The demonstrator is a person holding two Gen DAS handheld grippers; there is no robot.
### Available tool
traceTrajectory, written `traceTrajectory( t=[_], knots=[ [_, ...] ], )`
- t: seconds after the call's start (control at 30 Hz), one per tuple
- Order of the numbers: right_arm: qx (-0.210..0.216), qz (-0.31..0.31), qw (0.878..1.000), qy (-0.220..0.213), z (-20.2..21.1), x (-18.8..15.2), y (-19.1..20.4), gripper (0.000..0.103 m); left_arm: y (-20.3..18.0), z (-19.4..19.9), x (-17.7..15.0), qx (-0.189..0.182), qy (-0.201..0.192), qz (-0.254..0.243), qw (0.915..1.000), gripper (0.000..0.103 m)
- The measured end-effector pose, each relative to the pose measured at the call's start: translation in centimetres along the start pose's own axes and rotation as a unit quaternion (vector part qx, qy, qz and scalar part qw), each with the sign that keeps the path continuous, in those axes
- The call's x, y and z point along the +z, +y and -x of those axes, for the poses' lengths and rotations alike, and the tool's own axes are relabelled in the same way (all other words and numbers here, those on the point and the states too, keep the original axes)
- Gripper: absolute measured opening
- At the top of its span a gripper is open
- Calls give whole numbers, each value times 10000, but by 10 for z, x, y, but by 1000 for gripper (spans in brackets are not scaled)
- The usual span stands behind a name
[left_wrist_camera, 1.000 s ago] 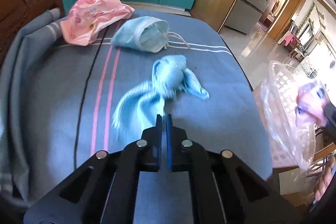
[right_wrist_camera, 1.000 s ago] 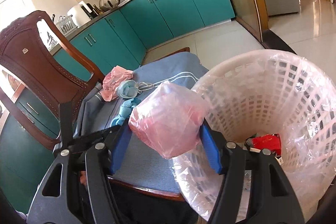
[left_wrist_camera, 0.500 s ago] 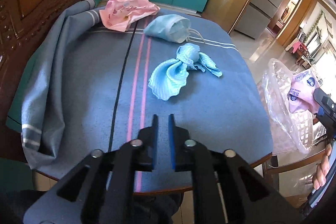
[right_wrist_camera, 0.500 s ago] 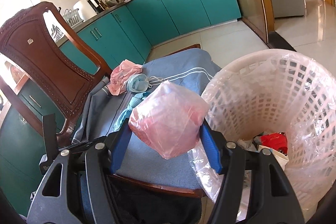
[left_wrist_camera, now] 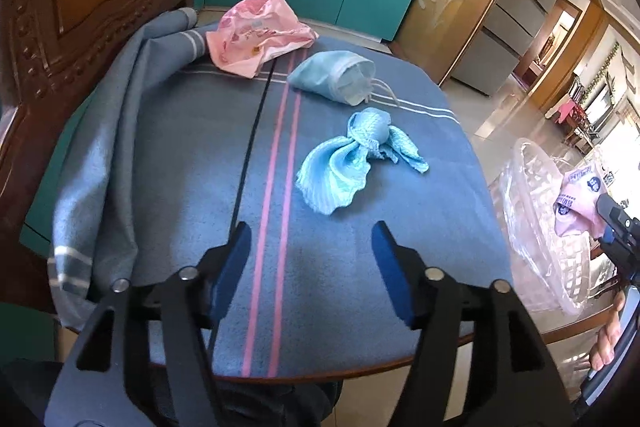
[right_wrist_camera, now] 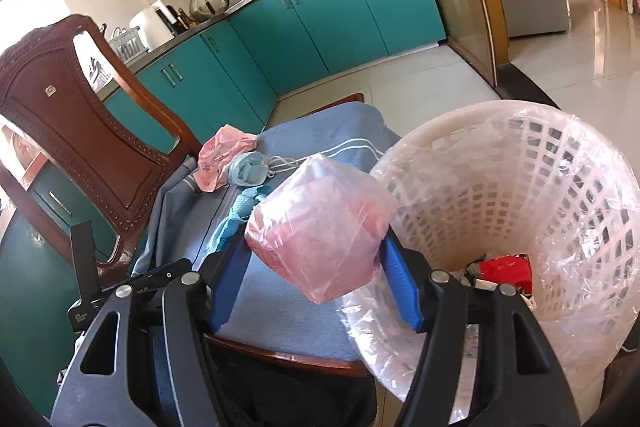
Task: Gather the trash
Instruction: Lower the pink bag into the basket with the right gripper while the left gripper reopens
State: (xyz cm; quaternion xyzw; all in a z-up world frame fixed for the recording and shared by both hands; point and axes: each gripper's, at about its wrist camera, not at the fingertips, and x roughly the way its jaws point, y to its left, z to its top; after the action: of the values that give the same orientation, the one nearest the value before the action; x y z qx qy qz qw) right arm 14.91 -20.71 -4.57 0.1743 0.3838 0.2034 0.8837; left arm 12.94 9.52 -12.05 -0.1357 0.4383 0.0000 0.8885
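On the blue striped tablecloth, trash lies loose beside a white lattice plastic basket lined with clear film.
The right gripper clamps a pink plastic-wrapped packet by the basket's rim. The left gripper, its jaws just spread with nothing between them, hangs short of a crumpled light-blue cloth; beyond lie a blue face mask and a pink plastic bag.

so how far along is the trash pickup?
Done: some trash, a red wrapper among it, already lies in the lined basket.
In hand: the right gripper is shut on a pink pack beside the basket rim, not yet dropped.
Left: the pink bag, mask and blue cloth lie on the table. The left gripper has just opened, nothing between its fingers.
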Motion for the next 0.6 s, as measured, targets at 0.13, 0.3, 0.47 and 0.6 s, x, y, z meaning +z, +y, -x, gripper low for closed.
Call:
traceTrajectory(
  t=[0.13, 0.3, 0.47, 0.6],
  knots=[
    [-147, -103, 9998, -35, 0, 3, -8, 64, -17, -15, 22, -185, -25, -107, 9998, 74],
    [-632, -108, 9979, -124, 6, 5, -17, 64, -54, -56, 45, -124, 183, -551, 9982, 74],
    [-838, -192, 9962, -128, 10, 5, -32, 63, -77, -84, 47, 384, 341, -1022, 9934, 41],
    [-1178, -199, 9927, -151, 10, 5, -43, 63, -75, -82, 42, 478, 305, -1072, 9926, 15]
  ],
)
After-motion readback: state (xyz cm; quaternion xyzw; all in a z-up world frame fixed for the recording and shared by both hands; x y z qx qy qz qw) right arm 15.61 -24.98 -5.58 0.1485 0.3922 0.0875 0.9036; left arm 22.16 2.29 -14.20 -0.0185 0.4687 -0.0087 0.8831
